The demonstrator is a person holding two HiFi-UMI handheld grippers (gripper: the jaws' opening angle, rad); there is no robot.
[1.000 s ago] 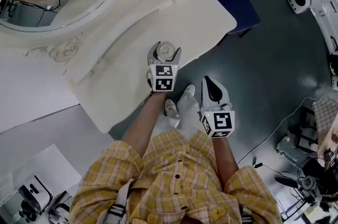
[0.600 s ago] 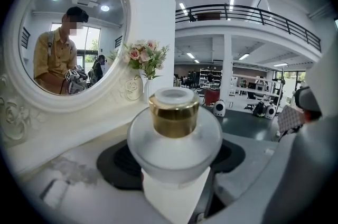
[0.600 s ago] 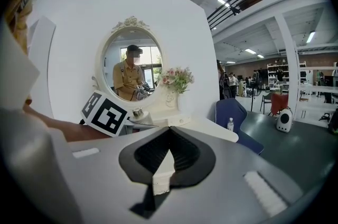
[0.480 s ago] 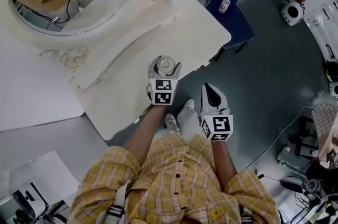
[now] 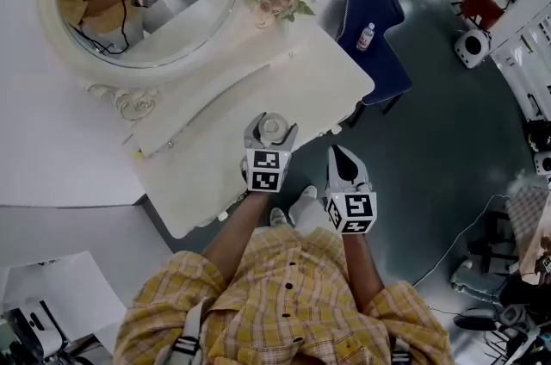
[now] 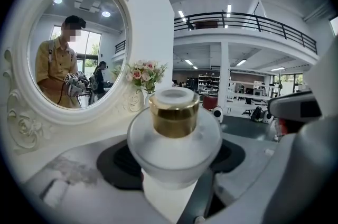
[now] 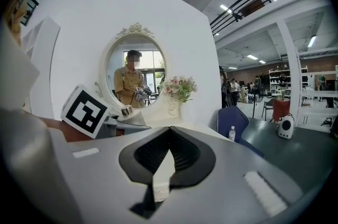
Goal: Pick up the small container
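Gripping the jar [image 6: 174,136], the left gripper [image 5: 270,127] shows its gold collar [image 6: 174,119] only in its own view; the right gripper [image 5: 343,157] sits closed, empty; the bottle [image 5: 368,36] has an unreadable label.

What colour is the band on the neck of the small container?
Gold band, on the frosted white small container; clearest in the left gripper view.

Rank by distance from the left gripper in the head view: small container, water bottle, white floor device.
1. small container, held in the left gripper.
2. water bottle, on the blue chair, to the right.
3. white floor device, farther right.
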